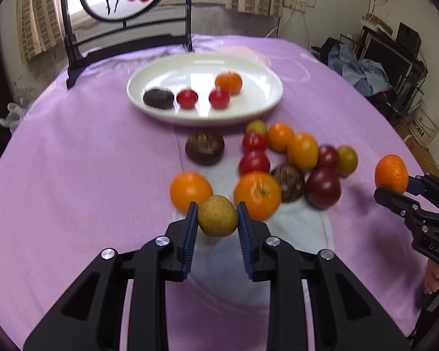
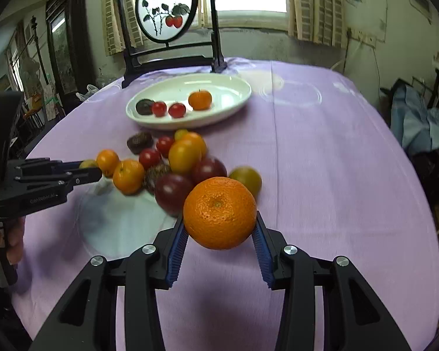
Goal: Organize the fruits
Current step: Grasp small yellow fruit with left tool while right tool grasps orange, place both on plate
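My left gripper point(image 1: 217, 212) is shut on a small yellow-green fruit point(image 1: 217, 219), held above the purple cloth in front of the fruit pile point(image 1: 281, 161). My right gripper point(image 2: 219, 220) is shut on a large orange point(image 2: 219, 212), lifted at the pile's right; it also shows in the left wrist view point(image 1: 391, 174). A white plate point(image 1: 248, 64) behind the pile holds a dark fruit point(image 1: 158, 98), two red tomatoes point(image 1: 187, 99) and a small orange point(image 1: 229, 82).
The pile on the table holds several oranges, red tomatoes, dark plums and brown fruits. A black-framed round painted screen point(image 2: 166, 8) stands behind the plate. The round table's edges drop off left and right; clutter lies beyond at the right.
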### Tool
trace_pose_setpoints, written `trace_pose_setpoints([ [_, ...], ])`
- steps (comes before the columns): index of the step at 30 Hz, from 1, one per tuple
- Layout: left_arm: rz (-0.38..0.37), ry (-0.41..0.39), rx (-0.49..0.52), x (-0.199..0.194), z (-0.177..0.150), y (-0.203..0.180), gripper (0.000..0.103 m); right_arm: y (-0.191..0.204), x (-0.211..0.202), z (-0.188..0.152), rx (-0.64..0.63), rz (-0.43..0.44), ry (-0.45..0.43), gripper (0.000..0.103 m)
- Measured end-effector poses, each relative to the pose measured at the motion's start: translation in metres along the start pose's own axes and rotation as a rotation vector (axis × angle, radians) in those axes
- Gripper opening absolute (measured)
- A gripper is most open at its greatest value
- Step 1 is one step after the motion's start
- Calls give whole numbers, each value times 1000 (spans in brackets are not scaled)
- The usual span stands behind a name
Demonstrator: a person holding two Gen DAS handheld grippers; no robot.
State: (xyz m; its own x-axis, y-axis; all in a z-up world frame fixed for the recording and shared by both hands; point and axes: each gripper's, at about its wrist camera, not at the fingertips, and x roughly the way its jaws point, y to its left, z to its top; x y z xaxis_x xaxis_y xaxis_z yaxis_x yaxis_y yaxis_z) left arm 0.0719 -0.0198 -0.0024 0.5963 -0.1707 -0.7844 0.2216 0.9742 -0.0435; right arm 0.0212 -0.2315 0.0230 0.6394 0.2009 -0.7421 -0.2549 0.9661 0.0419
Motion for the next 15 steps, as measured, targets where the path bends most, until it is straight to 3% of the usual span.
trace_pose_setpoints([
  [6,37,-49,-19,1,47,13,26,27,6,49,-118,-10,-62,44],
  [10,53,-47,-37,18,77,23,26,47,33,84,-205,1,-52,44],
  [15,74,-16,-80,52,104,38,26,56,81,114,-208,-5,17,44],
])
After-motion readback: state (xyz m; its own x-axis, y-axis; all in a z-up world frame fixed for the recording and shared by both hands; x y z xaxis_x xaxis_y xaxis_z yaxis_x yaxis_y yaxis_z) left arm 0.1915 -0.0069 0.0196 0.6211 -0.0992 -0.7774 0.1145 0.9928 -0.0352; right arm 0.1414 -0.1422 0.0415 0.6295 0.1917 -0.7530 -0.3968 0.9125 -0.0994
